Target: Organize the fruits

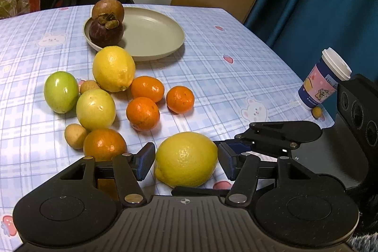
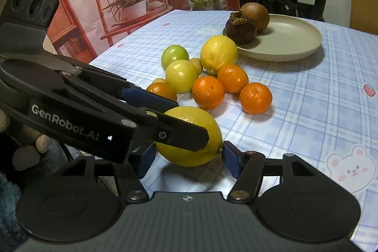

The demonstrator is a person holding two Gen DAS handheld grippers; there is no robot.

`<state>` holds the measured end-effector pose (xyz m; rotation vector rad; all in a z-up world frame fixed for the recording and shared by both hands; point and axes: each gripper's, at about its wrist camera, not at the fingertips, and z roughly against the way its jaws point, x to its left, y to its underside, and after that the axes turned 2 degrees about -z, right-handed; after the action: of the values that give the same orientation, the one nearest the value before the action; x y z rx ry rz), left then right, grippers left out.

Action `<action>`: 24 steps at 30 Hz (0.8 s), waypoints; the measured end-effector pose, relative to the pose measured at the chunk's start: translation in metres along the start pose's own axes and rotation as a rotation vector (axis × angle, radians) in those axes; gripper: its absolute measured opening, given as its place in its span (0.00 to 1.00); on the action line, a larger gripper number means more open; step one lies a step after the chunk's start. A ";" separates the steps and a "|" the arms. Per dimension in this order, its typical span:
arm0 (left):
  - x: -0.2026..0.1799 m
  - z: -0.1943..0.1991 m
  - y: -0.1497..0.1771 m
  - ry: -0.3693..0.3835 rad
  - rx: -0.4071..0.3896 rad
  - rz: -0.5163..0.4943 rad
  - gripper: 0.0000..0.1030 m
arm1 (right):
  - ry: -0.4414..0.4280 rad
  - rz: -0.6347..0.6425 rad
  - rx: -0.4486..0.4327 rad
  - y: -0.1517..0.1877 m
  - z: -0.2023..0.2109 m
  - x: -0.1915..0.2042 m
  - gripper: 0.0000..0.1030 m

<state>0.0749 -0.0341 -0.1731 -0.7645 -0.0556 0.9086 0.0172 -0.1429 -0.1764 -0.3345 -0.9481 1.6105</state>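
On glossy plaid tablecloth [image 1: 212,58], both grippers' open jaws flank one dimpled oval lemon [image 1: 186,159].

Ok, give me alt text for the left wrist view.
A lemon sits on the checked tablecloth between the open left claw pads. Beyond lie oranges, green fruits, another lemon and a plate holding two mangosteens.

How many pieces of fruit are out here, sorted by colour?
Yellow lemons: 2
Orange tangerines: 4
Green round fruits: 2
Small tan fruits: 2
Dark purple mangosteen: 1
Brown round fruit: 1
Total: 12
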 end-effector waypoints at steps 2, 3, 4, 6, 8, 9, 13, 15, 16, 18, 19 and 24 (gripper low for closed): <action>0.001 -0.001 0.001 0.002 0.007 0.004 0.61 | -0.001 0.000 -0.003 0.000 0.000 0.000 0.61; 0.001 -0.002 0.001 0.002 0.010 0.006 0.61 | -0.001 -0.003 -0.005 0.000 0.001 0.000 0.61; 0.001 -0.003 0.001 0.002 0.013 0.007 0.61 | -0.003 -0.006 -0.007 0.000 0.001 -0.001 0.61; 0.001 -0.003 0.002 0.001 0.015 0.006 0.61 | -0.004 -0.010 -0.010 0.000 0.001 -0.001 0.61; 0.002 -0.003 0.002 0.002 0.015 0.008 0.61 | -0.005 -0.014 -0.013 0.000 0.001 -0.002 0.61; 0.002 -0.004 0.002 0.003 0.014 0.009 0.61 | -0.006 -0.015 -0.014 0.000 0.001 -0.001 0.61; 0.002 -0.004 0.003 0.004 0.011 0.018 0.61 | -0.006 -0.017 -0.014 0.000 0.001 -0.002 0.61; 0.002 -0.003 0.003 0.005 0.007 0.017 0.61 | -0.002 -0.010 -0.014 0.000 0.001 -0.001 0.61; 0.002 -0.002 0.002 0.006 0.002 0.013 0.61 | 0.002 -0.004 -0.014 -0.001 0.001 0.000 0.61; 0.000 0.002 -0.002 0.006 -0.018 0.001 0.61 | 0.011 0.003 -0.018 -0.002 0.002 0.001 0.61; -0.001 0.005 -0.005 0.005 -0.032 -0.004 0.61 | 0.014 0.006 -0.026 -0.004 0.004 0.001 0.61; -0.004 0.014 -0.023 0.003 -0.087 -0.015 0.61 | 0.020 0.009 -0.078 -0.018 0.016 -0.002 0.61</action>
<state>0.0836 -0.0377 -0.1470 -0.8450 -0.0991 0.8955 0.0199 -0.1511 -0.1535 -0.4086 -0.9964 1.5788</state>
